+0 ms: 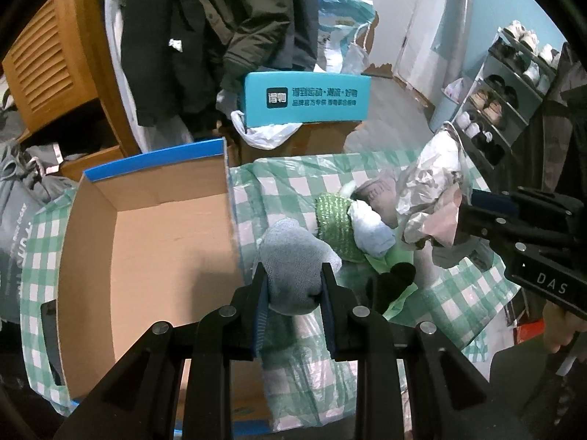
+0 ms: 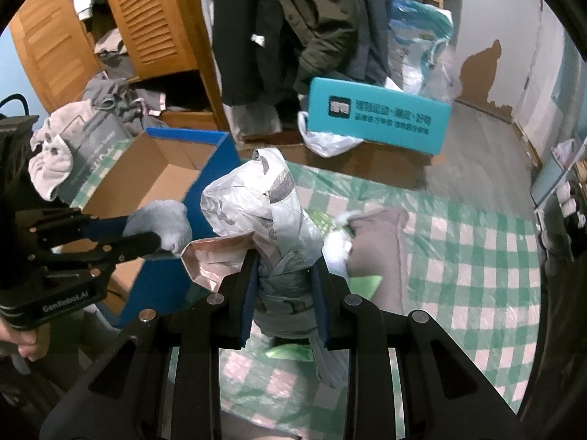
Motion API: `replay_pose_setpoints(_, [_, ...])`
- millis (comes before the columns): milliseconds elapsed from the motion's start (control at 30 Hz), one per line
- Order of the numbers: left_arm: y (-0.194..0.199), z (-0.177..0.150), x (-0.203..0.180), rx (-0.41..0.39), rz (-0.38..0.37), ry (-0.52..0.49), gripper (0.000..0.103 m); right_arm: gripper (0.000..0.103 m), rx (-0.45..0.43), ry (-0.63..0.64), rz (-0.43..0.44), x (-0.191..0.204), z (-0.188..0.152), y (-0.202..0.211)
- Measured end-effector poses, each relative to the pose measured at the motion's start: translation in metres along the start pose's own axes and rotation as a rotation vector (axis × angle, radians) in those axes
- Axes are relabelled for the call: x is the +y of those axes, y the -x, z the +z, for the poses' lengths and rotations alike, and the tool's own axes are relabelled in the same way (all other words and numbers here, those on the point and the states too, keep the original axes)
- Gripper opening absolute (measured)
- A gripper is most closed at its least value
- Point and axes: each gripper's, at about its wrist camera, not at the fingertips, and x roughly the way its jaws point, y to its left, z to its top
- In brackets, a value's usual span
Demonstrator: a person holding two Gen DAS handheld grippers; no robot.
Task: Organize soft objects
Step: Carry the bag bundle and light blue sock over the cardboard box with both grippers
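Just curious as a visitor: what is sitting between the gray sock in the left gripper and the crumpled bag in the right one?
In the left wrist view, a green knitted piece and a light blue sock lie between the gray sock and the crumpled bag.

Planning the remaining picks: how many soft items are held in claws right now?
2. A grey sock in the left claw beside the open box; a crumpled plastic bag in the right claw above the checked cloth.

Right tool body reads "DAS". Left tool body reads "GenRobot.AI". Teal box carries white Chinese print beside a black square logo, too small to read. Grey bag lettering illegible.
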Motion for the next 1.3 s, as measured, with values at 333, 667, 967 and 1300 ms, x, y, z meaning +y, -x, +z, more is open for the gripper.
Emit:
replay_pose_setpoints(333, [0.014, -0.002, 0.030, -0.025, 0.024, 0.043, 0.026, 0.026, -0.010, 0.043, 0.026, 0.031, 0.019, -0.006])
replay_pose_setpoints(667, [0.023, -0.007, 0.066, -0.044, 0.064, 0.095, 0.026, 0.026, -0.016, 0.088, 0.061, 0.071, 0.044, -0.014])
replay_pose_setpoints(967, [0.025, -0.014, 0.101, -0.043, 0.091, 0.160, 0.026, 0.026, 0.005, 0.142, 0.097, 0.121, 0.062, -0.033])
replay_pose_setpoints(1300, [0.020, -0.026, 0.137, -0.026, 0.144, 0.197, 0.026, 0.026, 0.078, 0.171, 0.138, 0.160, 0.071, -0.071])
